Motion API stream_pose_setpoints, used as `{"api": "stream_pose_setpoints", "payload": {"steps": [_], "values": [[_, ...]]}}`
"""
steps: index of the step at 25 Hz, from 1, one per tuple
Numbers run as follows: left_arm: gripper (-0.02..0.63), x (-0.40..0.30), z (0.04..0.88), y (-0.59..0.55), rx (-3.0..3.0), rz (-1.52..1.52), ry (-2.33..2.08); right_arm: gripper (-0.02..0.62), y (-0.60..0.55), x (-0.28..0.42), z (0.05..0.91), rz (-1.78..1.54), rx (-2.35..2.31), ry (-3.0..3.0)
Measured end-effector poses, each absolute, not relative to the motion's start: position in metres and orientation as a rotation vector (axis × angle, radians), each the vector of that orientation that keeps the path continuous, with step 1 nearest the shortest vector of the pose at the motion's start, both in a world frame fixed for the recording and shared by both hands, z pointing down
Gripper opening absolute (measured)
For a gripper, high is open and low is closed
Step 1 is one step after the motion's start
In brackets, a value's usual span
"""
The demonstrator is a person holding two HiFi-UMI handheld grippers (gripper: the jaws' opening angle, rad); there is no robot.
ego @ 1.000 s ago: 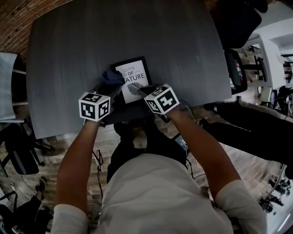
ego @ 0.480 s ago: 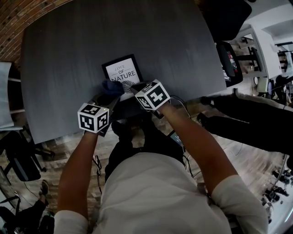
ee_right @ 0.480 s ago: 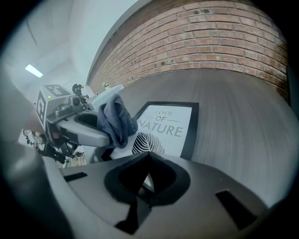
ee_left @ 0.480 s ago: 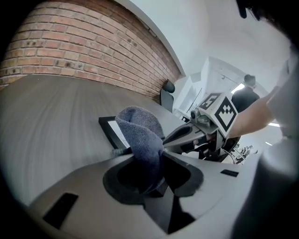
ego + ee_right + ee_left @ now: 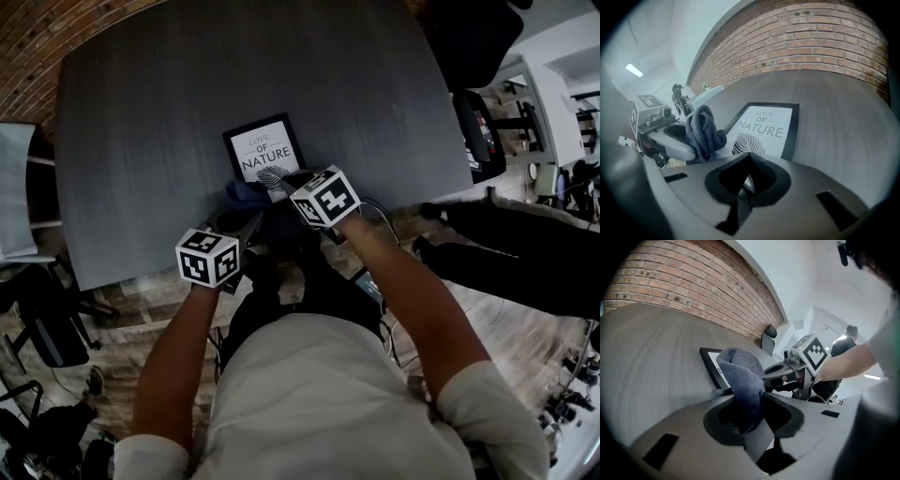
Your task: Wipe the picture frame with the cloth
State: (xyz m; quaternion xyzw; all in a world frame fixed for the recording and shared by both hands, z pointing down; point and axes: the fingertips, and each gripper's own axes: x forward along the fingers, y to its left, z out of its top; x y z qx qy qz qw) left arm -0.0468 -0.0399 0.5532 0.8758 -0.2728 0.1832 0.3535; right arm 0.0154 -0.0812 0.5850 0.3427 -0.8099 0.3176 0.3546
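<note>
A black picture frame (image 5: 264, 150) with a white "Love of Nature" print lies flat on the dark table (image 5: 169, 84), near its front edge. In the right gripper view the frame (image 5: 768, 129) fills the middle. A blue-grey cloth (image 5: 246, 194) sits bunched at the frame's near left corner. My left gripper (image 5: 246, 210) is shut on the cloth (image 5: 743, 380), which stands up from between its jaws. My right gripper (image 5: 287, 188) is shut with nothing between its jaws. Its tip (image 5: 749, 161) rests at the frame's near edge, beside the cloth (image 5: 704, 131).
The table's front edge runs just under both grippers. A light chair (image 5: 14, 187) stands at the table's left and a dark office chair (image 5: 469, 37) at its far right. A brick wall (image 5: 811, 42) lies beyond the table. Desks and equipment crowd the right side.
My left gripper has carried the cloth from the frame's left edge down to its near left corner, towards me. The right gripper has stayed at the frame's near edge.
</note>
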Motion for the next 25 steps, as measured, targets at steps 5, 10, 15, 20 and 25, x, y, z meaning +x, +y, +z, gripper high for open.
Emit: {"api": "stream_pose_setpoints", "payload": {"steps": [5, 10, 15, 20, 25], "values": [[0.117, -0.046, 0.552, -0.024, 2.26, 0.482, -0.657, 0.014, -0.081, 0.015, 0.585, 0.824, 0.892, -2.091], [0.117, -0.046, 0.552, -0.006, 2.257, 0.491, -0.585, 0.014, -0.081, 0.015, 0.585, 0.823, 0.902, -2.086], [0.118, -0.04, 0.551, 0.021, 2.264, 0.533, -0.434, 0.014, -0.082, 0.014, 0.585, 0.826, 0.933, -2.082], [0.12, -0.047, 0.545, 0.037, 2.261, 0.51, -0.397, 0.015, -0.08, 0.016, 0.583, 0.849, 0.97, -2.074], [0.121, -0.069, 0.539, 0.03, 2.263, 0.483, -0.446, 0.017, -0.079, 0.023, 0.578, 0.827, 1.012, -2.061]]}}
